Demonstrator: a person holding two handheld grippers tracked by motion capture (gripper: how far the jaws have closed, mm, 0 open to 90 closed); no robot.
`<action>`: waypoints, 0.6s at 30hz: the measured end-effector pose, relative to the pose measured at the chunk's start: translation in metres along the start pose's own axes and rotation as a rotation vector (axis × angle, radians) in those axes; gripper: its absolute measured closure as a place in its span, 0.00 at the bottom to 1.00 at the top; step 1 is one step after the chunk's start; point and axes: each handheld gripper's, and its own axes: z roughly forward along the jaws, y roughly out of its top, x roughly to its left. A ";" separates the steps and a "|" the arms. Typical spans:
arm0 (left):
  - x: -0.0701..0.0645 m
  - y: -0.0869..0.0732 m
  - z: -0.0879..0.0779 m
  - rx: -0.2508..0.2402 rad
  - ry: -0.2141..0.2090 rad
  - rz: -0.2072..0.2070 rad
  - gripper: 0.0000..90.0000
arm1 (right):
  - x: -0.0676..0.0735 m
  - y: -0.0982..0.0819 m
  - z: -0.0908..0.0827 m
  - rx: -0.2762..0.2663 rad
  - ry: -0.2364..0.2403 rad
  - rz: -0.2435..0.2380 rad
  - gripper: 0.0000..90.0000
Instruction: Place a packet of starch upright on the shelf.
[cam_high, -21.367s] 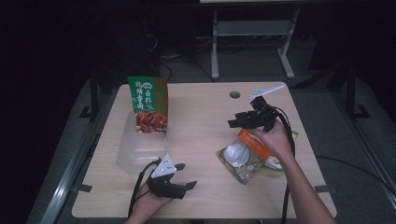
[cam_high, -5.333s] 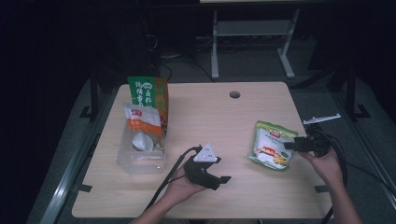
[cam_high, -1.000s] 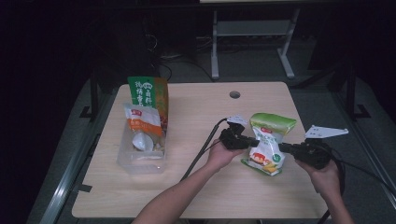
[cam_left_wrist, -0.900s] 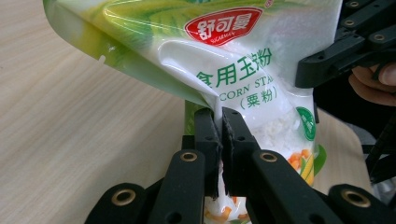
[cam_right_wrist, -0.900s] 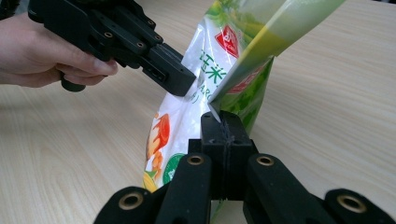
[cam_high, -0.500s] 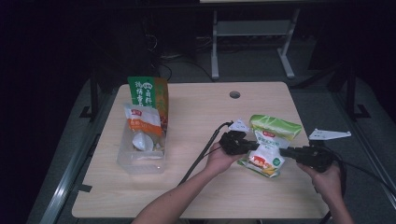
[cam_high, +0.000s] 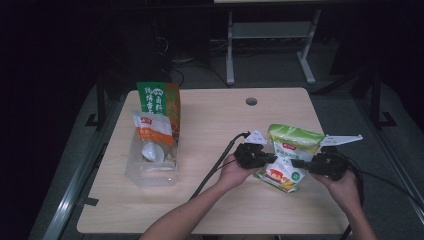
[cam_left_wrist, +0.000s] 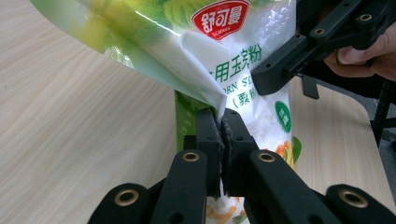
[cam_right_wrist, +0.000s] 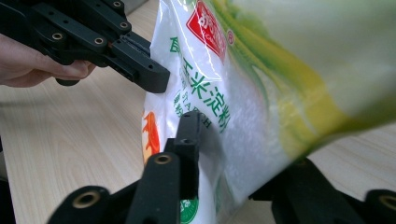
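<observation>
Starch bag (cam_high: 286, 159) between both tongs (left (cam_high: 270, 159), right (cam_high: 298, 163))

From my station, the starch bag (cam_right_wrist: 224, 107) blurs badly at its upper right in the right gripper view, and it hides the right gripper's (cam_right_wrist: 233, 154) far finger. In the left gripper view the bag's top is cut off. Print on the packets in the clear box (cam_high: 150, 167) is too small to read.
</observation>
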 end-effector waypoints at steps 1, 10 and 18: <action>0.000 0.000 -0.001 0.001 0.002 0.003 0.97 | 0.001 0.000 0.000 0.002 0.004 0.000 0.86; -0.001 -0.005 -0.015 0.001 0.010 0.008 0.91 | 0.008 0.003 -0.001 -0.010 -0.002 0.001 0.96; -0.002 -0.010 -0.031 0.017 0.030 0.024 0.77 | 0.015 0.008 -0.001 -0.020 -0.022 -0.008 0.97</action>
